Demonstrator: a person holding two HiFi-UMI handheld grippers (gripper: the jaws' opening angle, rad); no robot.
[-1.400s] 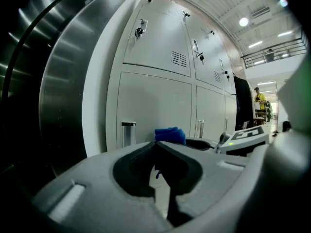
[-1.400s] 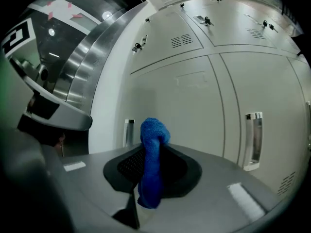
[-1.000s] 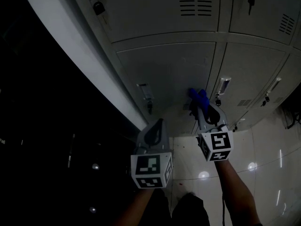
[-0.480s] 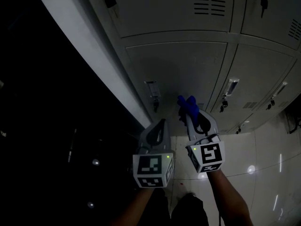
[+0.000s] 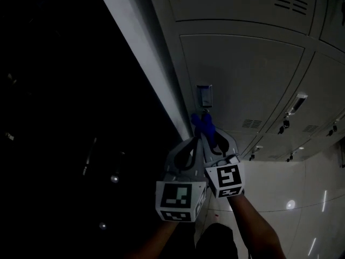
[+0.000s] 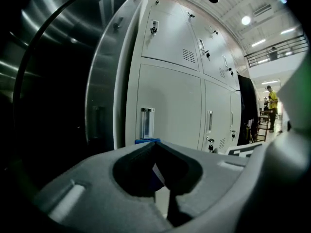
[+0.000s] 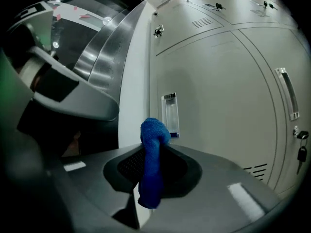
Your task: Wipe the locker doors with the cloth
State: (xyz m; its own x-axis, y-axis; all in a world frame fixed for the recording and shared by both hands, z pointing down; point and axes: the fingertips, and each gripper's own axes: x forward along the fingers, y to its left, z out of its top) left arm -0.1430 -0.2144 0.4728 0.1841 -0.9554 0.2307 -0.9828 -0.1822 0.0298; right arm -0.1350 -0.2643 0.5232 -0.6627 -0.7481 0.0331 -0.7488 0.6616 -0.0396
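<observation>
The blue cloth (image 7: pixel 153 152) is pinched between the jaws of the right gripper (image 5: pixel 206 139). A bunched end sticks up past the tips and a longer strip hangs down inside the jaw hollow. In the head view the cloth (image 5: pixel 203 123) sits just below the recessed handle (image 5: pixel 204 95) at the left edge of a grey locker door (image 5: pixel 245 74). The right gripper view shows the bunched end in front of the lower end of that handle (image 7: pixel 170 113), though whether cloth and door touch cannot be made out. The left gripper (image 6: pixel 154 144) is just beside the right one on its left. Its jaws are pressed together tip to tip with nothing between them, and only a sliver of the blue cloth shows beyond them. It too faces the same door and handle (image 6: pixel 146 123). To the right, neighbouring lockers carry long handles and a key (image 7: pixel 301 154) hanging in a lock, with vent slots (image 7: pixel 255 171) low on the door. A pale vertical end panel (image 5: pixel 145 63) borders the lockers on the left, dark beyond it. Below lies a glossy tiled floor (image 5: pixel 280 190) with light spots.
</observation>
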